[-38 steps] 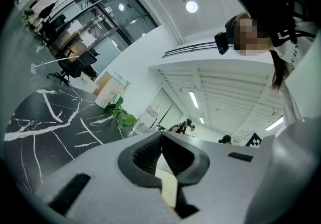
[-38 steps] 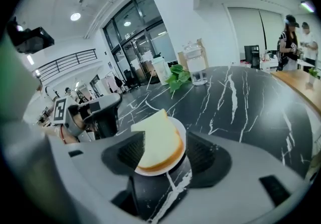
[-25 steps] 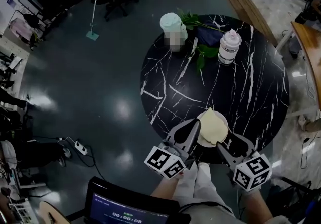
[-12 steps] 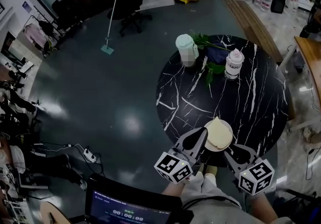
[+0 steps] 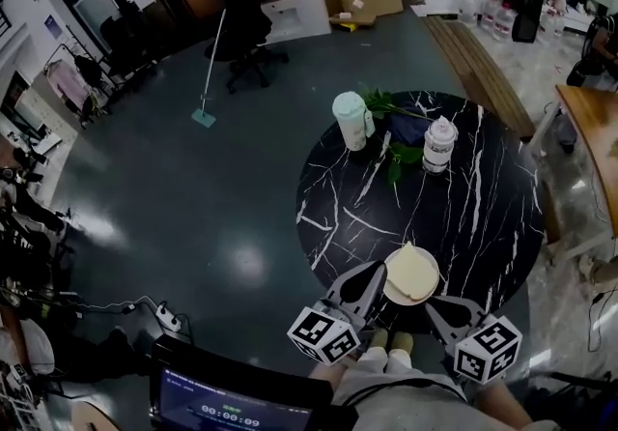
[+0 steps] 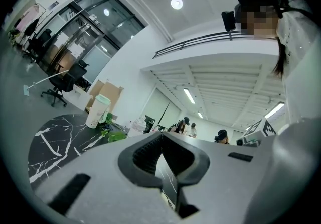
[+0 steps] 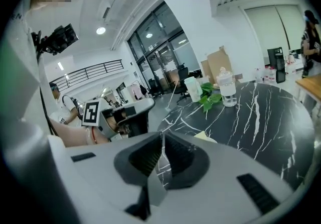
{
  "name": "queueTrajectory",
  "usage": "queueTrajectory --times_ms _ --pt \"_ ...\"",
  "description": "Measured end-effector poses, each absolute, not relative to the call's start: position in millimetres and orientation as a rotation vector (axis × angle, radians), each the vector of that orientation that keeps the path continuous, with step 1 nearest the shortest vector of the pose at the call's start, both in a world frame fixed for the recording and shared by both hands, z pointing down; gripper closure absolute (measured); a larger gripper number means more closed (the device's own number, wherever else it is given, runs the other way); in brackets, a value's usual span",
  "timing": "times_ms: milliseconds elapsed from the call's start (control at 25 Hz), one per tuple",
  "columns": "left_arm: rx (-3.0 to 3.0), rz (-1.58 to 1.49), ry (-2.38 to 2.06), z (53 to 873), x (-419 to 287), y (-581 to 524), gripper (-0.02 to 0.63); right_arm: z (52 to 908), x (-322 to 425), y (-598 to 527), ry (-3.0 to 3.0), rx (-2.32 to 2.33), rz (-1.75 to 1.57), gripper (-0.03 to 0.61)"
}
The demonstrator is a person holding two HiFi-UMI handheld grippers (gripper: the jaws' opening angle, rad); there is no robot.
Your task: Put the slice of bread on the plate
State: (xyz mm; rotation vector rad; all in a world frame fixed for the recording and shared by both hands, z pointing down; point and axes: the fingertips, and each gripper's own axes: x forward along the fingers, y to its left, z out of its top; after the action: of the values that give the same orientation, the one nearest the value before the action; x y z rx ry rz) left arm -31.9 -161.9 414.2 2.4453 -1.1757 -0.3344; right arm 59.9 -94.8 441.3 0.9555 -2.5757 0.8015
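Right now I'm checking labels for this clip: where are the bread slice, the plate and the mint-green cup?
bread slice (image 5: 409, 270), head view, middle of its top face.
plate (image 5: 411, 301), head view, near rim.
mint-green cup (image 5: 351, 122), head view, its side.

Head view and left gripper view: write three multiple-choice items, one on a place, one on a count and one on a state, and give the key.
1. Where is the plate with the slice of bread?
A. at the table's near edge
B. in the table's middle
C. on the floor

2. How many containers stand on the table's far side?
A. one
B. two
C. four

3. The left gripper's jaws are:
A. wide apart
B. clamped on the bread
C. together, empty

Key:
1 A: the plate lies at the edge nearest the person.
2 B: only a mint-lidded cup and a clear bottle stand there.
3 C: the left gripper view shows the tips meeting with nothing between them.
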Motion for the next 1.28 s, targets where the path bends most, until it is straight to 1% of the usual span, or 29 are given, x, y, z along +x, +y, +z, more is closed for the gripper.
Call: queueTrajectory --times_ms 200,1280 --pt "2.462 -0.34 -1.14 413 -30 -168 0.606 443 56 -91 -2.565 0.931 0.76 0.568" --pt "2.452 -0.364 -1.103 417 -27 -182 0.606 439 57 -100 -2.575 0.996 0.799 0.569"
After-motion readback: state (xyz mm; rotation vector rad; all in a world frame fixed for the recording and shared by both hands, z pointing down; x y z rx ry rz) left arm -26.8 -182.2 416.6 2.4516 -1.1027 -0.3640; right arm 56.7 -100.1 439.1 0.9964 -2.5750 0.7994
